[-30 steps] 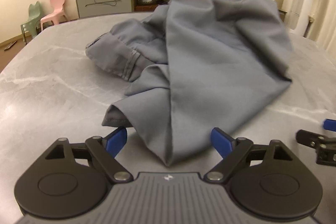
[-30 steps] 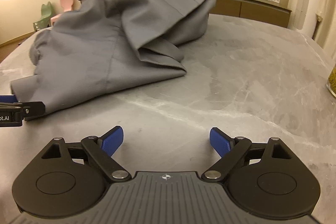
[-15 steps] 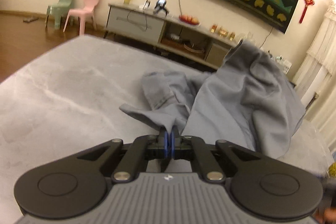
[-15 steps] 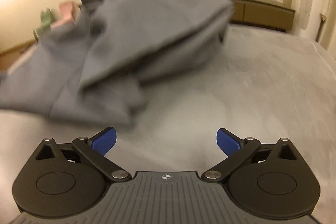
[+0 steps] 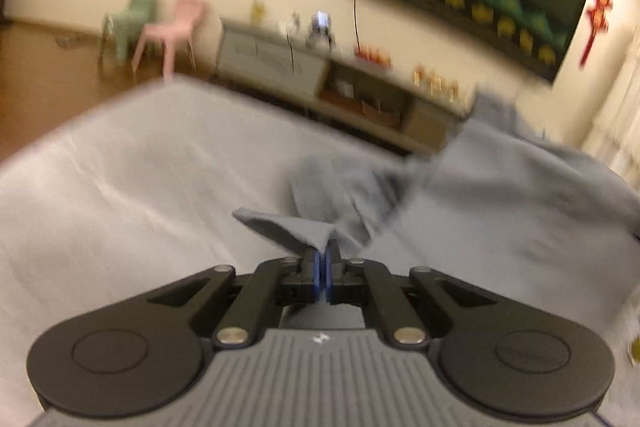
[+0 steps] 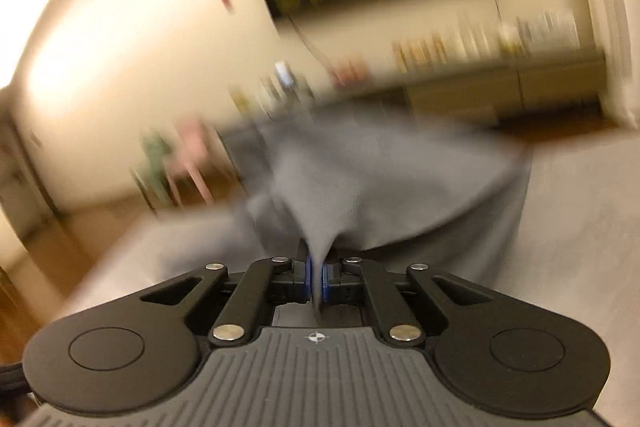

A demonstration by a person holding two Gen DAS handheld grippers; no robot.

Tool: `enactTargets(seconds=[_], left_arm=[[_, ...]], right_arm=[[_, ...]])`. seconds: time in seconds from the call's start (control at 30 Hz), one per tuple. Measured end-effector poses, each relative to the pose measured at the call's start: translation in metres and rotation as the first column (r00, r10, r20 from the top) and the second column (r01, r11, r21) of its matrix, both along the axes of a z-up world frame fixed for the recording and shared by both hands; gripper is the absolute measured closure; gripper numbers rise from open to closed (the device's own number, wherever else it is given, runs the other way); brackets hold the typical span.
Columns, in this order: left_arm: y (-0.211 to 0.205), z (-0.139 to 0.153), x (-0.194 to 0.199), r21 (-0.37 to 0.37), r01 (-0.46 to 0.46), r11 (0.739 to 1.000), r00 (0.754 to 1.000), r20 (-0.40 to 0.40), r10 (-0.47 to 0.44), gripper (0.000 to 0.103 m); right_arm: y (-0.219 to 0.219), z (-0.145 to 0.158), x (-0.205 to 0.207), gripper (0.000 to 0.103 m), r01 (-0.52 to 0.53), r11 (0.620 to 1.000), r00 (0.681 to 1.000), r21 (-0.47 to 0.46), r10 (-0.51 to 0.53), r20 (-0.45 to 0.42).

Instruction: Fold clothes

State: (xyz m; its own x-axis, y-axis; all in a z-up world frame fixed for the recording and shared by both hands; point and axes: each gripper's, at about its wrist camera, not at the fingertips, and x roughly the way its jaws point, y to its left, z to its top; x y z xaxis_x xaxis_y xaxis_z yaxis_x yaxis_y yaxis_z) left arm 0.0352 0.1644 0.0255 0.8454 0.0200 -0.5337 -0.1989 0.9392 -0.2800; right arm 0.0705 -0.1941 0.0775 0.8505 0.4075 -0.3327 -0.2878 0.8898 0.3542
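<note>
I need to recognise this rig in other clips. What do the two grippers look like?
The left gripper and right gripper match: black linkage arms with silver pivot pins, round black side housings, blue finger pads, and a ribbed grey body bearing a small white emblem.

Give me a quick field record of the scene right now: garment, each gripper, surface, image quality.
garment: grey garment, crumpled, partly lifted off the table
left gripper: shut on a fabric edge
right gripper: shut on a pinch of the fabric, its jaws have just closed
surface: grey marble-look table, garment's bulk resting on it
fold state: not yet folded
image quality: both wrist views motion-blurred, the right one worse
</note>
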Motion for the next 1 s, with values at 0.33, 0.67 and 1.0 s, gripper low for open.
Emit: enactTargets(seconds=[0.33,0.67,1.0], left_arm=[[-0.014,-0.015,-0.009,-0.108,0.115,0.987,0.988,-0.093,-0.125,0.089],[0.016,-0.005,0.09,-0.213,0.133,0.968,0.968,-0.181,-0.173,0.023],[0.011,-0.054,0.138,-0.117,0.195,0.974,0.943,-0.251,-0.219,0.098]], right_arm=[[-0.06,-0.077,-0.086,0.076,0.032,0.942,0.928,-0.335,-0.153,-0.339],[0.028,0.046,-0.036,0.007,0.021,0.935,1.0,-0.355,-0.017,0.012],[0.125,-0.062,-0.002,0.095,-0.183,0.81,0.979,-0.558,0.098,-0.18]])
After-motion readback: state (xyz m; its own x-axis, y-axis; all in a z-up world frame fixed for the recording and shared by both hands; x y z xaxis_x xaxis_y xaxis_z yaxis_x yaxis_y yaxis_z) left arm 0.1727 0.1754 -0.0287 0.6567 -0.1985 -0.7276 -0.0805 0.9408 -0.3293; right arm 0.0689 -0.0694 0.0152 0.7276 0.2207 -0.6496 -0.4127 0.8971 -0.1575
